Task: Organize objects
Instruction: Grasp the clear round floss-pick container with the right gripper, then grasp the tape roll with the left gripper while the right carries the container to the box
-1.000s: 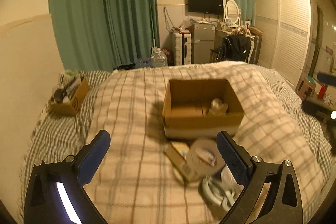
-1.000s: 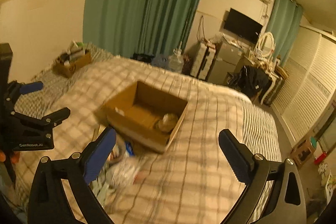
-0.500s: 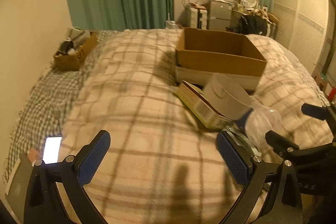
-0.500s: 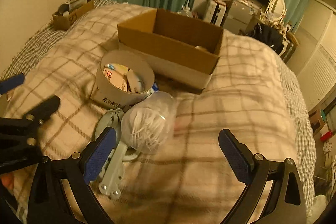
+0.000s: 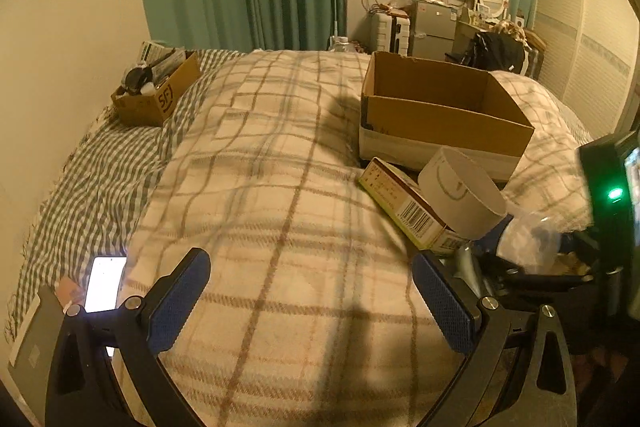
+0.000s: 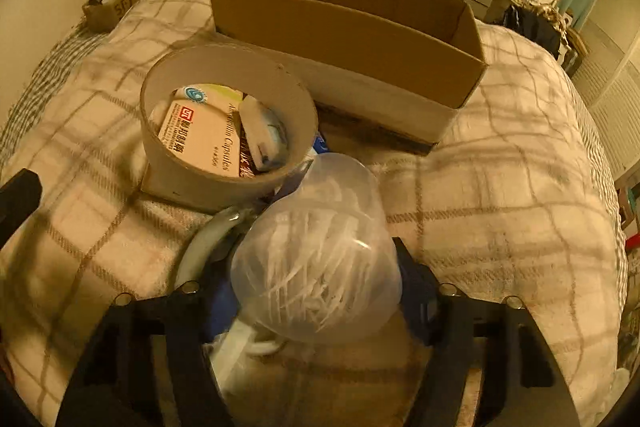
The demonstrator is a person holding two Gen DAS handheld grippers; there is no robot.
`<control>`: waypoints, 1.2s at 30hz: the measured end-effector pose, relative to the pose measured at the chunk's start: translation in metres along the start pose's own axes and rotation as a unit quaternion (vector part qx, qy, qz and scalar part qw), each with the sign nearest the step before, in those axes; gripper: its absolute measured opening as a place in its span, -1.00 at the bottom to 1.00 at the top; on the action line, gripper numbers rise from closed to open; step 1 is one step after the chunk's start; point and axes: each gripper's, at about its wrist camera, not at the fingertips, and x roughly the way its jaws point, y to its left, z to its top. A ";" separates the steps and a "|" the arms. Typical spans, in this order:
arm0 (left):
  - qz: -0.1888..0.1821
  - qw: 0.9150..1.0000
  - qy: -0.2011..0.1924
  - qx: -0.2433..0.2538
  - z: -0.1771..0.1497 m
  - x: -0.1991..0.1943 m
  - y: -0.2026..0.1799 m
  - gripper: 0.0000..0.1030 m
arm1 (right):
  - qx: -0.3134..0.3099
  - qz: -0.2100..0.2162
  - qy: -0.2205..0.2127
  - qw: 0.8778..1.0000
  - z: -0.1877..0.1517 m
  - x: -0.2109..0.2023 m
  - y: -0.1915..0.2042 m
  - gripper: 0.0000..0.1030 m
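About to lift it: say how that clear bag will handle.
The bag looks thin and soft, so it will likely sag around the right gripper. Its loose white bits suggest little weight. The glossy film may slip.

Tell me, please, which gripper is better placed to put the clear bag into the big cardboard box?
The right. Its gripper is already closed around the clear bag, with the cardboard box just ahead. The left gripper is open over bare blanket, holding nothing.
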 end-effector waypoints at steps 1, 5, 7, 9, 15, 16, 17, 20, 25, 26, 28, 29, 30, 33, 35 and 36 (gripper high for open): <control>-0.001 1.000 0.000 0.005 0.001 0.001 -0.002 1.00 | 0.004 0.002 -0.013 1.000 -0.001 -0.009 -0.005 0.25; -0.012 1.000 -0.001 0.028 0.008 0.006 -0.019 1.00 | 0.005 -0.010 -0.059 0.998 -0.001 -0.044 -0.024 0.23; -0.024 0.999 0.001 0.037 0.011 0.010 -0.031 1.00 | 0.007 -0.022 -0.084 0.996 0.001 -0.061 -0.036 0.23; -0.039 0.998 0.003 0.049 0.015 0.014 -0.045 1.00 | 0.006 -0.039 -0.101 0.994 0.005 -0.071 -0.047 0.23; -0.062 0.993 0.014 0.098 0.023 0.034 -0.089 1.00 | 0.025 -0.033 -0.108 0.993 0.010 -0.072 -0.075 0.23; -0.061 0.992 0.017 0.107 0.024 0.038 -0.096 1.00 | 0.027 -0.029 -0.109 0.993 0.010 -0.072 -0.079 0.23; -0.061 0.991 0.020 0.113 0.025 0.042 -0.100 1.00 | 0.029 -0.024 -0.108 0.993 0.011 -0.070 -0.082 0.23; -0.052 0.990 0.024 0.130 0.029 0.056 -0.111 0.97 | 0.034 -0.016 -0.109 0.993 0.011 -0.068 -0.088 0.23; -0.054 0.987 0.036 0.146 0.030 0.067 -0.118 0.67 | 0.037 -0.006 -0.112 0.993 0.014 -0.065 -0.095 0.23; -0.055 0.987 0.036 0.146 0.030 0.066 -0.118 0.67 | 0.038 -0.006 -0.113 0.993 0.014 -0.065 -0.096 0.23; -0.059 0.987 0.033 0.145 0.031 0.062 -0.117 0.67 | 0.037 -0.003 -0.116 0.993 0.014 -0.066 -0.096 0.23; -0.061 0.987 0.031 0.144 0.031 0.060 -0.117 0.66 | 0.037 -0.001 -0.118 0.992 0.015 -0.067 -0.096 0.23; -0.062 0.988 0.026 0.141 0.033 0.055 -0.115 0.66 | 0.036 -0.001 -0.120 0.992 0.016 -0.069 -0.096 0.23; -0.074 0.989 0.017 0.123 0.040 0.043 -0.112 0.66 | 0.029 -0.005 -0.132 0.991 0.018 -0.079 -0.093 0.23; -0.079 0.991 0.005 0.112 0.047 0.032 -0.108 0.66 | 0.026 -0.005 -0.141 0.990 0.020 -0.087 -0.093 0.23; -0.080 0.991 -0.003 0.109 0.051 0.026 -0.107 0.66 | 0.023 -0.006 -0.147 0.989 0.022 -0.094 -0.092 0.23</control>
